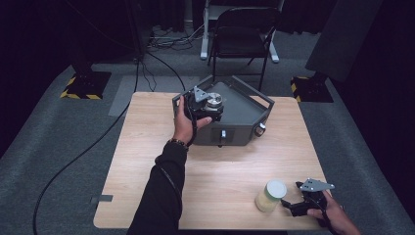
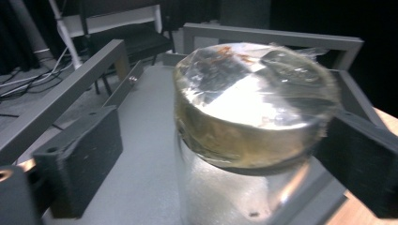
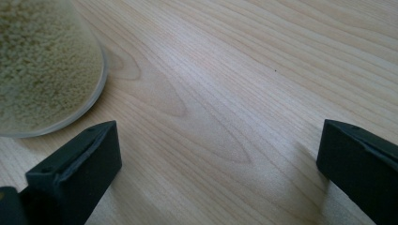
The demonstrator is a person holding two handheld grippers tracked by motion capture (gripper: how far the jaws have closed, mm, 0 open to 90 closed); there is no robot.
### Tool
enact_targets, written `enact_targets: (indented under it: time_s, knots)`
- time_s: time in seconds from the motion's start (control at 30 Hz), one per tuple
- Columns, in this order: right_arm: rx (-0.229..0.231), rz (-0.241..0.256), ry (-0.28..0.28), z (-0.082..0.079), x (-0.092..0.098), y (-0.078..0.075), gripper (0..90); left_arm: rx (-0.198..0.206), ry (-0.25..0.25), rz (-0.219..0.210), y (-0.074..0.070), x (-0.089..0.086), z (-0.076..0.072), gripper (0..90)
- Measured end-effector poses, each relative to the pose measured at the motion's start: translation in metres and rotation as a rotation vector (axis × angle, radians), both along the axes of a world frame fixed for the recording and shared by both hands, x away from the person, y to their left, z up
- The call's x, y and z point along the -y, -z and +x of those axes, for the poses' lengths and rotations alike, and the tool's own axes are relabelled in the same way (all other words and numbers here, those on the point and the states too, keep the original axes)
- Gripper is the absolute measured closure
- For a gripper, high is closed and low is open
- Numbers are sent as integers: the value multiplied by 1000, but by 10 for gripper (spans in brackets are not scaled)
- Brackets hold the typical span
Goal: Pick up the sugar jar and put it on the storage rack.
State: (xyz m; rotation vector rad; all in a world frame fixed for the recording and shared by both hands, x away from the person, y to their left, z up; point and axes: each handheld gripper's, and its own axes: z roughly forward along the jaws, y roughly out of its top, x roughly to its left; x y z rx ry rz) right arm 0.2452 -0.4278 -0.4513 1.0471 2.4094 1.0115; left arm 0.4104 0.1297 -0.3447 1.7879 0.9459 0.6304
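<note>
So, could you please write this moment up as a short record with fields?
Surface: wooden table
Left gripper: fingers open around a clear jar whose mouth is covered with plastic film; contact cannot be told
Clear jar location: on the grey framed machine at the table's far side
Right gripper: open, low over the table, holding nothing
Near right gripper: jar of pale grains with a white lid, standing upright

Your room dark, bench (image 1: 147, 147) lit from above. Glare on film-covered jar (image 2: 253, 103) near your left tongs, slightly blurred. Soft shadows under right tongs (image 3: 216, 154).
</note>
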Motion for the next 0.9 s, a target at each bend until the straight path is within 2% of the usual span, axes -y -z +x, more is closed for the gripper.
enact_targets:
  time_s: [0.17, 0.5, 0.6, 0.73, 0.9]
  knots:
    - [0, 0, 0, 0, 0, 0, 0, 16, 4, 33, -8, -1, -7, 1]
    - [0, 0, 0, 0, 0, 0, 0, 51, 13, 82, -12, -4, -26, 0]
    - [0, 0, 0, 0, 0, 0, 0, 58, 19, 77, -11, -6, -31, 0]
    - [0, 0, 0, 0, 0, 0, 0, 64, 33, 121, -10, -6, -38, 1]
    - [0, 0, 1, 0, 0, 0, 0, 69, 59, 136, -7, -10, -46, 0]
